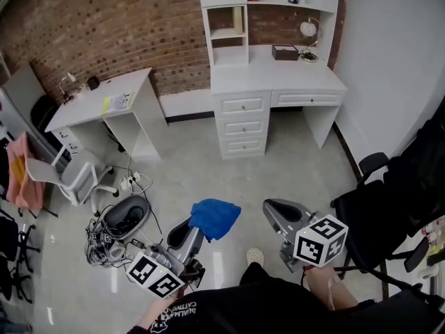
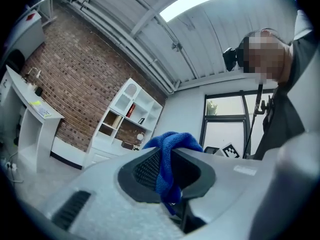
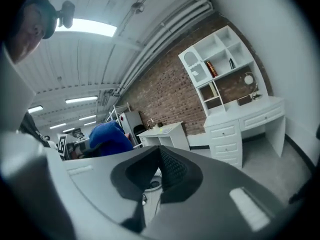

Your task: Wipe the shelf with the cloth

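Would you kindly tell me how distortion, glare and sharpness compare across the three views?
Head view: evenly lit, sharp, only slightly bowed. Left gripper view: strong fisheye, dark corners, ceiling light panel blown out, blue terry cloth crisp. Right gripper view: same fisheye vignette.

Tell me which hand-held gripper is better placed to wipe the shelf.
Left. The left hand-held gripper is shut on the blue cloth; the right hand-held gripper is shut and empty. The shelf stands across the room from both.
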The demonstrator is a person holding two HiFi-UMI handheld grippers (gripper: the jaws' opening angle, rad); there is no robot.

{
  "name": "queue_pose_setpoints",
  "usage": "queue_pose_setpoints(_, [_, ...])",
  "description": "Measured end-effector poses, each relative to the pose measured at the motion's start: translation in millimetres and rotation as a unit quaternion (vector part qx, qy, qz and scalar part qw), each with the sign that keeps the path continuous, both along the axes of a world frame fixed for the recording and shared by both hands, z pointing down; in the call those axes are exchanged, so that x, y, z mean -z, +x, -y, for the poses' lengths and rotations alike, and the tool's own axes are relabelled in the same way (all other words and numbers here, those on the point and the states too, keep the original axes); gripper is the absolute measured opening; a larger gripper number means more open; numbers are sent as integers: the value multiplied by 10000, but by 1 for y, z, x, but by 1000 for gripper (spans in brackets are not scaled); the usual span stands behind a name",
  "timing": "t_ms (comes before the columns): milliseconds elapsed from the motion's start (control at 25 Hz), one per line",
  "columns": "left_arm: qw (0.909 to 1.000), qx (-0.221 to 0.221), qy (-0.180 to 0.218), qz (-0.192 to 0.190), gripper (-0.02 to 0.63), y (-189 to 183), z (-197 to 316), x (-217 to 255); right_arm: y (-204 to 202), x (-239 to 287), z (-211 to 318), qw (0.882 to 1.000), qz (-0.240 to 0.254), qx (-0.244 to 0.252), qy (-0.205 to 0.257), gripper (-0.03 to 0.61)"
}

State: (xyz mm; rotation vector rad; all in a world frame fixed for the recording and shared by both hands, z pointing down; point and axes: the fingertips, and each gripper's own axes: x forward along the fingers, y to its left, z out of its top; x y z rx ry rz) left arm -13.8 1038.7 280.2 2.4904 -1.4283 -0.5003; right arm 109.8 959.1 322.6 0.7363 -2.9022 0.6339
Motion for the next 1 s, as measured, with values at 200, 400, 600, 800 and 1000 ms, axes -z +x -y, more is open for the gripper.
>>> queue_pose_setpoints(200, [9997,-10,231,47,44,-2,79,18,7,25,89,9994,17,-118,323,9])
queue_pose_setpoints(400, [9990,-17,451,74,44,13,162,22,34,29,172,9987,-33,-201,460,9])
queue_pose_setpoints(600, [9991,-82,396,131,44,26,225,3,48,7,238,9992,157,-229,297,9])
queue_pose_setpoints(800, [9997,104,200,-15,44,16,270,9,45,-6,289,9993,118,-275,-207,9])
queue_pose_setpoints(1000, [9987,391,-120,317,44,-1,321,1,24,-1,338,9998,71,-113,-165,9])
